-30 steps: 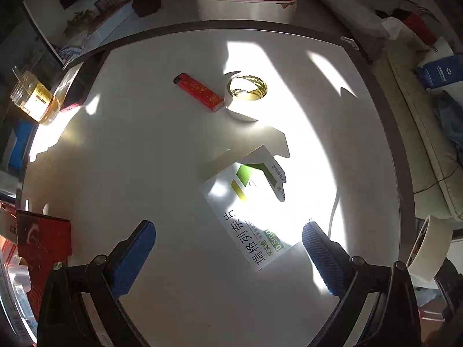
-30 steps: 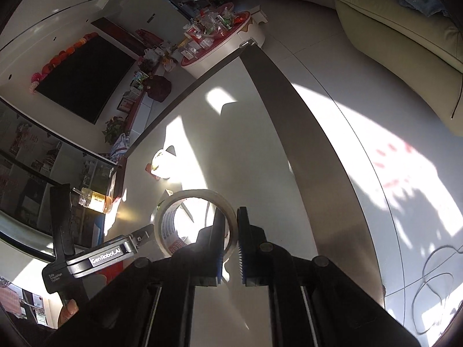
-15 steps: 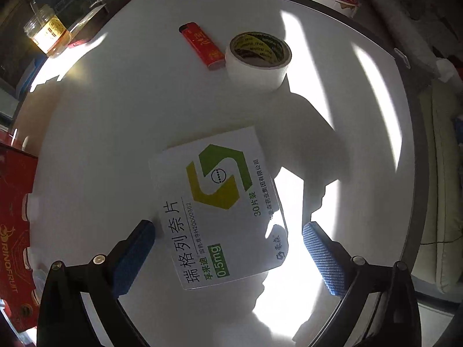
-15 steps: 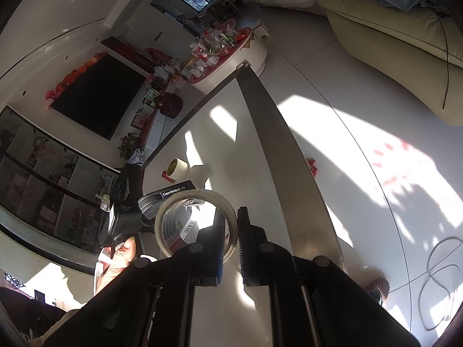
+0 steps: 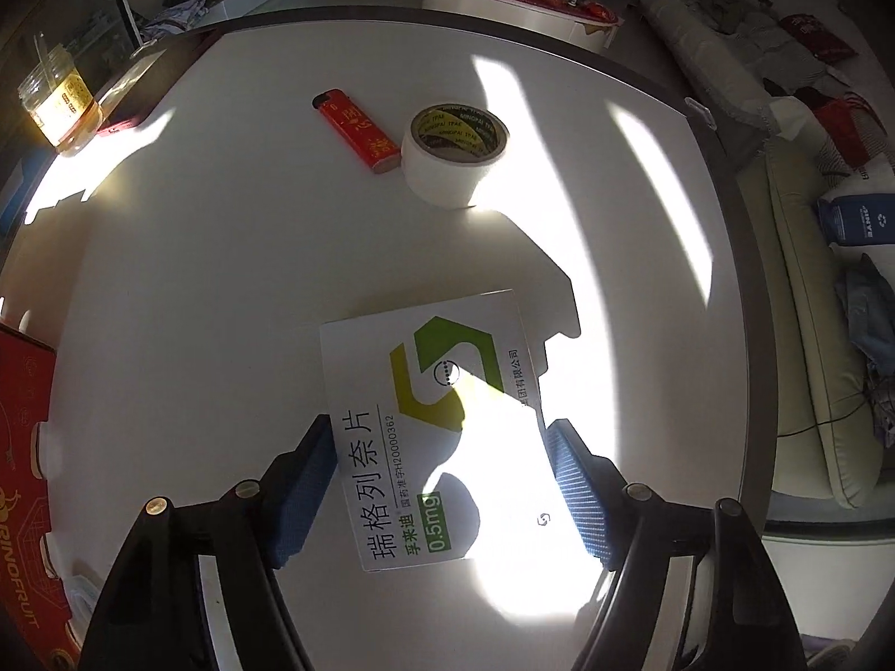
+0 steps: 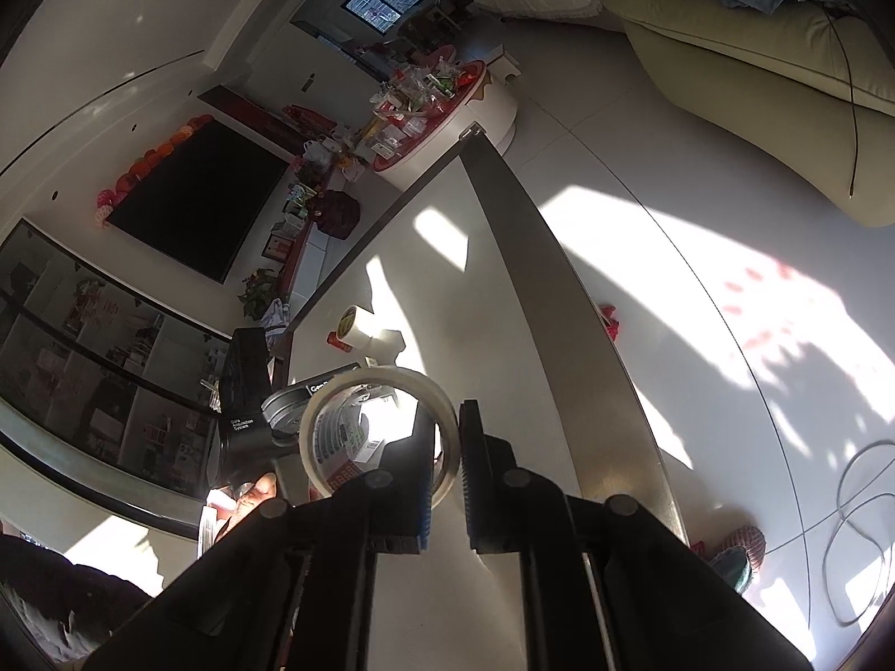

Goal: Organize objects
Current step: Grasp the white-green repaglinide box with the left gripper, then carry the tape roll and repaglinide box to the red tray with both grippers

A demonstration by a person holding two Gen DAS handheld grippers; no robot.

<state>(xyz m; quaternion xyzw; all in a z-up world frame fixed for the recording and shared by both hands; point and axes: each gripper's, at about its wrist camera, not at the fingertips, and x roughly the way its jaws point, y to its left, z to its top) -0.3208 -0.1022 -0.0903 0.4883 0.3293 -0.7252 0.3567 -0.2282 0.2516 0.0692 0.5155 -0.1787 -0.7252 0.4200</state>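
Left claw [image 5: 436,481] is closing around medicine box [image 5: 430,425] lying on bench [image 5: 224,279]. Right claw [image 6: 446,442] is clamping clear tape roll [image 6: 380,425].

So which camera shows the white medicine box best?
The left wrist view: the medicine box lies flat on the table, label readable, between the closing left hand-held gripper. In the right wrist view I cannot make it out.

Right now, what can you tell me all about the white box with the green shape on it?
The box is flat, white cardboard, lying face up on the white table, half in sun. It carries a green and yellow logo, black Chinese writing and a green "0.5mg" label. The left gripper straddles its near end, jaws closing; the blue pads sit right at its side edges.
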